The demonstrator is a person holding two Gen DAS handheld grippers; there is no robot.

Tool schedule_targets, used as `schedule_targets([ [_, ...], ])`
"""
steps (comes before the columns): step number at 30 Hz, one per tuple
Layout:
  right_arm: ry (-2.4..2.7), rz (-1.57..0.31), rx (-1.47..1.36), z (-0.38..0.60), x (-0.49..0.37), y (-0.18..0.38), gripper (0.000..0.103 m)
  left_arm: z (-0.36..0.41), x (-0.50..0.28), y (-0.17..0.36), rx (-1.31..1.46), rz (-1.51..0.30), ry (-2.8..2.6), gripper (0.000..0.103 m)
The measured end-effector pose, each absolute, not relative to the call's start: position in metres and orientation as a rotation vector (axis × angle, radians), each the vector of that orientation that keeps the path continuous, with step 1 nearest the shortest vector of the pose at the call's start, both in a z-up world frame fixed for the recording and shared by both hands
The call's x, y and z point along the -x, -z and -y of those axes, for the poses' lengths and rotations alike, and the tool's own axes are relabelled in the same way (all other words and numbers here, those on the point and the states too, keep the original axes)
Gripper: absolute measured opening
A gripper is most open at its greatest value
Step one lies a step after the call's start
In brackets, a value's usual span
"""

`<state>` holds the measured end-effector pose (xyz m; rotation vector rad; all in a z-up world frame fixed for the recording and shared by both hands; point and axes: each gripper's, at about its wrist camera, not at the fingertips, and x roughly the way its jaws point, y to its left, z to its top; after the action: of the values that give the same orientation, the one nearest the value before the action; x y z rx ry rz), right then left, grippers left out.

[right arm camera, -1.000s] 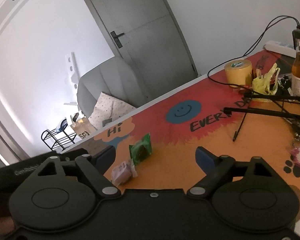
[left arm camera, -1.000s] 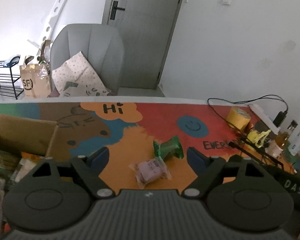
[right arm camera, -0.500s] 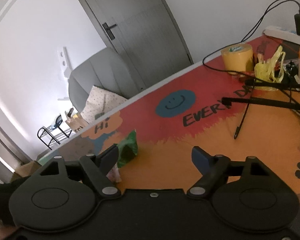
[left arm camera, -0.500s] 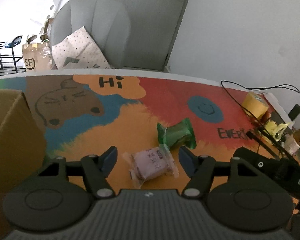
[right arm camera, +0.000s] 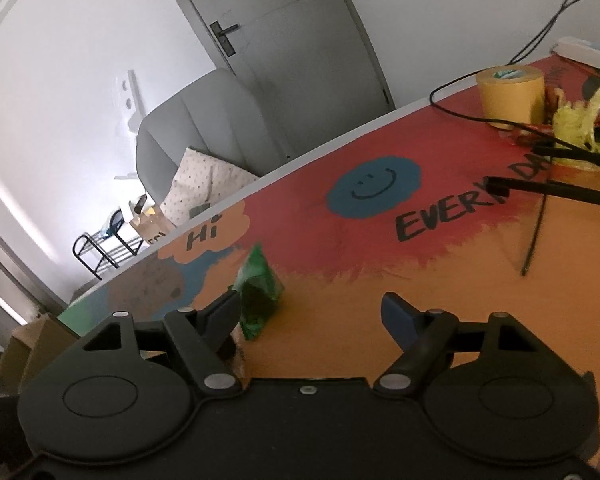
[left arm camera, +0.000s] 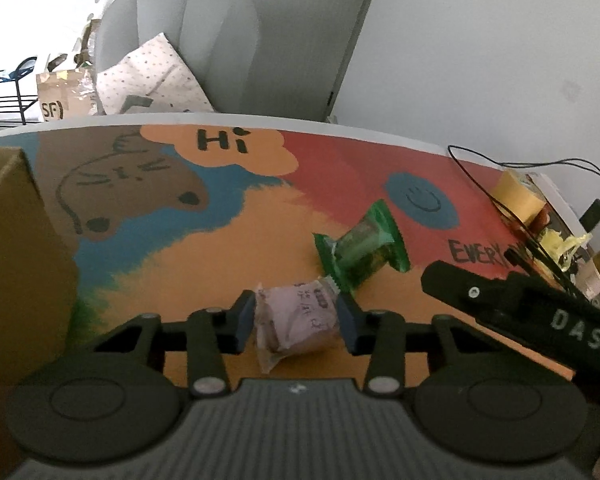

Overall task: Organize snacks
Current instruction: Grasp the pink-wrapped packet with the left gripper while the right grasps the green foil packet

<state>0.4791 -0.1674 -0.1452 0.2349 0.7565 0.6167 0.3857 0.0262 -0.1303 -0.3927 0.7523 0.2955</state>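
Left hand-held gripper (left arm camera: 296, 322): jaws closing around the pink snack packet (left arm camera: 296, 320) on the table (left arm camera: 188, 264), pads at its sides.
Right hand-held gripper (right arm camera: 312, 314): spread apart, empty, beside the green snack packet (right arm camera: 258, 292).
Cardboard box (left arm camera: 16, 264): at the table's left, likely the destination.
Progress: both packets were not yet boxed.

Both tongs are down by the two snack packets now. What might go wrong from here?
1. The left tongs are closing on the purple snack packet; its soft wrapper may crumple or slip out.
2. The green snack packet touches the purple one, so lifting could drag it.
3. The right tongs, open beside the green packet, work very near the left tongs and could bump them.
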Motion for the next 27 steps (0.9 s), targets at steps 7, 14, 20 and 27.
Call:
schedule_targets([
  [7,-0.63,-0.769,-0.206,0.147,-0.482,0.15,0.078,-0.043,-0.373,0.125,0.438,-0.72,-0.33,0.04],
  [14,-0.635,-0.764,-0.168,0.132,-0.493,0.152,0.078,-0.056,-0.373,0.123,0.449,-0.683,-0.366,0.04],
  [20,-0.637,-0.763,-0.132,0.121,-0.496,0.156,0.078,-0.053,-0.376,0.127,0.426,-0.688,-0.369,0.04],
  [27,-0.654,-0.761,-0.117,0.108,-0.498,0.155,0.058,-0.051,-0.374,0.128,0.411,-0.693,-0.369,0.04],
])
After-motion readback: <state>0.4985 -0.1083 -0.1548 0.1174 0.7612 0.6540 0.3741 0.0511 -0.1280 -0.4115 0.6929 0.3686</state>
